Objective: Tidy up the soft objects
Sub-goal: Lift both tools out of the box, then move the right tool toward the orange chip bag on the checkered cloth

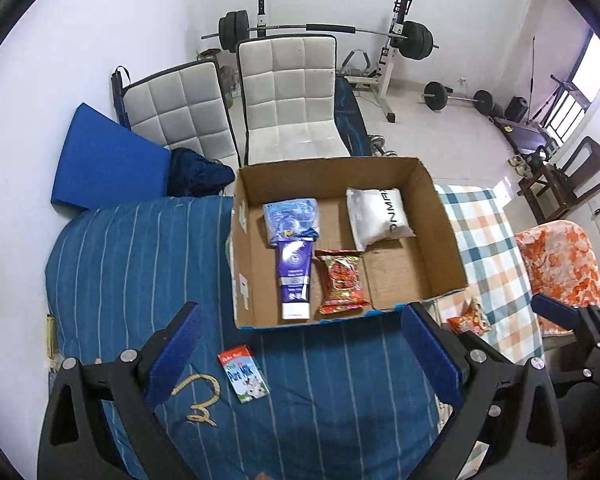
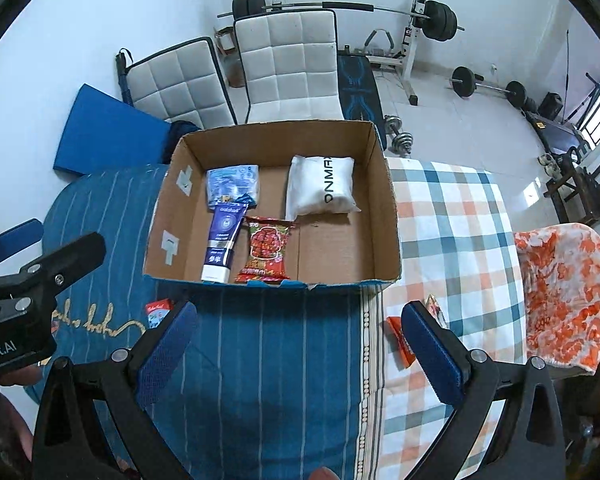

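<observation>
An open cardboard box [image 1: 440,216] [image 2: 384,184] stands on a bed. It holds a white pouch [image 1: 376,218] [image 2: 324,186], a blue packet [image 1: 292,216] [image 2: 232,184], a purple tube [image 1: 294,280] [image 2: 222,242] and a red snack pack [image 1: 340,282] [image 2: 266,250]. A small milk carton [image 1: 243,374] [image 2: 158,312] lies on the blue striped cover in front of the box, near my left gripper [image 1: 304,360], which is open and empty. An orange snack pack [image 1: 470,316] [image 2: 404,340] lies on the checked cloth by my right gripper [image 2: 300,348], also open and empty.
The blue striped cover [image 2: 268,360] meets a checked cloth [image 2: 460,220] on the right. An orange floral cloth [image 2: 564,292] lies at far right. Two white padded chairs [image 1: 292,96], a blue mat [image 1: 108,160] and a barbell rack [image 1: 396,40] stand behind the box.
</observation>
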The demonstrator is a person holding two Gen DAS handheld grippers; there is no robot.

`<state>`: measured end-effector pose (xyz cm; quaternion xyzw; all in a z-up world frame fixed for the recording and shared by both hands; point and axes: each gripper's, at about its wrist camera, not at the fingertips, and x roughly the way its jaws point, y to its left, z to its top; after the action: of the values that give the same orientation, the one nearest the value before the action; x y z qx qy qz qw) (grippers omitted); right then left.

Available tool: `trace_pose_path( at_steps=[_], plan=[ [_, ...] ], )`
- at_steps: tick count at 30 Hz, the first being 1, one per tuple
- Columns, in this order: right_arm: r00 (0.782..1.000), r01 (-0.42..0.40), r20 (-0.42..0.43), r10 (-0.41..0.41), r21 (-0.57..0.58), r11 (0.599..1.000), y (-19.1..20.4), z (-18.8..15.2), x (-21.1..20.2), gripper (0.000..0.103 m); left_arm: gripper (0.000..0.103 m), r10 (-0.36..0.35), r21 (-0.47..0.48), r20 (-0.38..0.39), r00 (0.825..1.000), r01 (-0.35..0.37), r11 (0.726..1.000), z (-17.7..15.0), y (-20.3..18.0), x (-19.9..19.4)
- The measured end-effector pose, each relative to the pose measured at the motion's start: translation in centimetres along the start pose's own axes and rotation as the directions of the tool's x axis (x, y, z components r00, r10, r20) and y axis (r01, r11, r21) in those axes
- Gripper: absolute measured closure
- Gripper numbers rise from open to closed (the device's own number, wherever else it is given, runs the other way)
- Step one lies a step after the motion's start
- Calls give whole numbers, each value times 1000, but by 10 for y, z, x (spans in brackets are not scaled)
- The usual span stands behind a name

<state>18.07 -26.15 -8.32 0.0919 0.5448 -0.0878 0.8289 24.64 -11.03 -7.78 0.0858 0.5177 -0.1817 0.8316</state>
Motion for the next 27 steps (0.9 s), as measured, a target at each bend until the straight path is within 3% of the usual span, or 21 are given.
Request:
trace_pose_path(
  at_steps=[5, 8, 12, 16, 19, 25, 26, 27],
  plan=[
    [1000, -17, -13, 18, 60, 998, -28, -3, 2, 0, 2, 24, -25, -12, 1000, -24, 999, -3, 2, 7],
    [999, 23, -51, -18, 100, 995, -65, -4, 15, 0, 2, 37, -64, -34, 999, -40, 997, -8, 7, 18],
    [984, 96, -166, -69, 165, 982, -125, -9, 54, 0, 2, 54, -109, -79, 995, -62, 992, -16, 7, 43],
    [960, 101, -280, -12, 306, 947, -177, -23, 106, 0, 2, 40, -151, -162, 986, -64, 986, -28, 3, 81],
    [935, 85, -343, 89, 461, 884, -208, -39, 152, 0, 2, 54, -155, -205, 977, -87, 984, -34, -1, 101],
    [891, 112, -377, 251, 721, 684, -251, -69, 228, 0, 2, 84, -152, -250, 965, -124, 981, -38, -2, 125],
    [884, 115, -379, 274, 743, 659, -254, -73, 238, 2, 2, 85, -154, -253, 964, -127, 980, -38, -2, 127],
    [876, 117, -382, 293, 759, 641, -256, -77, 247, 11, 2, 86, -158, -254, 964, -128, 979, -38, 0, 129]
  ],
)
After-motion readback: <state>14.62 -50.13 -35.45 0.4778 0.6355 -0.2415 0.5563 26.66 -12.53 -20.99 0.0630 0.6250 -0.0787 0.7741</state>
